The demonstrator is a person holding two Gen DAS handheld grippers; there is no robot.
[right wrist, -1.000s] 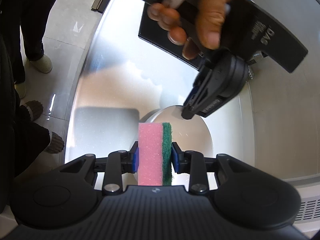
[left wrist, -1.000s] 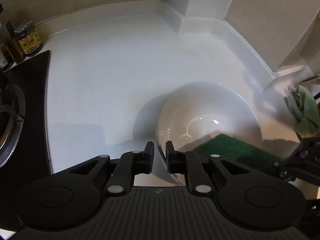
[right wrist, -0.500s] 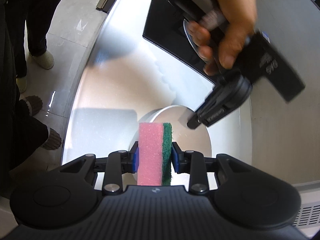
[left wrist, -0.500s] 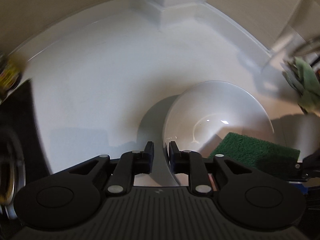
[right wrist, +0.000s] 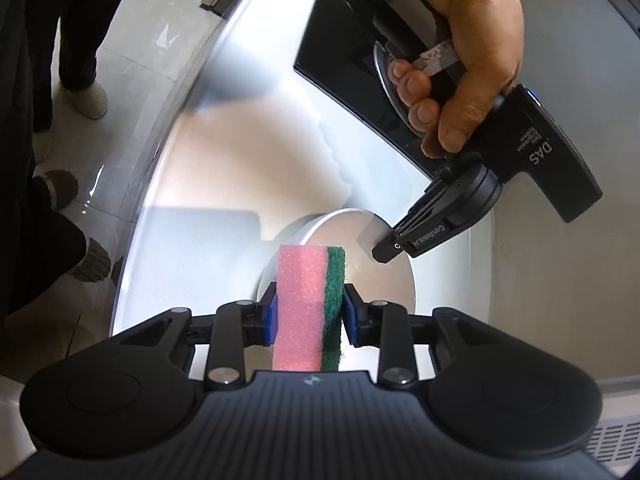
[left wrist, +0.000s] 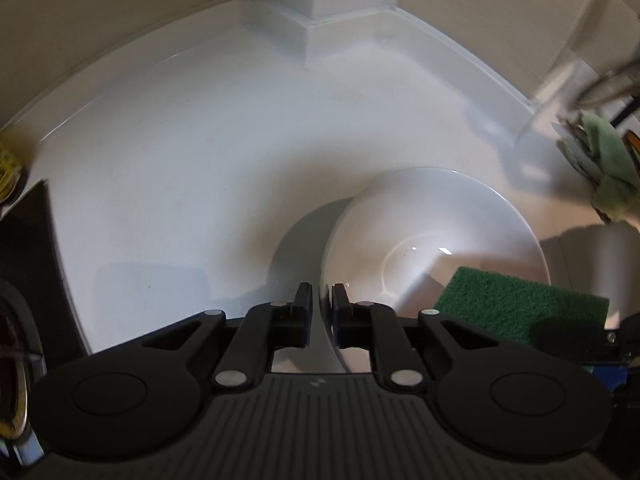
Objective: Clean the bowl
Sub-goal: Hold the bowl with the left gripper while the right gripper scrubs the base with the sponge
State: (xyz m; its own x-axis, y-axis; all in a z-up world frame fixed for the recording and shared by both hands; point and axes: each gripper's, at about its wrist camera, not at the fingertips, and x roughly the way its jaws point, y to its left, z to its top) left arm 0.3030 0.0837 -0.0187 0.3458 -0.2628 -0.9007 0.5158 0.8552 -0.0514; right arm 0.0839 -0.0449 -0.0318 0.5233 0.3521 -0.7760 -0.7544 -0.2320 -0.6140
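Closing on the near rim of the white bowl, one pad inside and one outside: left gripper, jaws narrow with the rim between them. Clamped firmly on a pink-and-green sponge: right gripper, poised over the bowl just ahead of its fingers. Best done by pinning the rim steady, then sweeping the green scouring face round the inner wall. Glossy, smooth, shallow, no visible residue, resting on the pale counter.

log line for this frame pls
left gripper: closing on bowl rim | right gripper: shut on sponge, above bowl | bowl on counter
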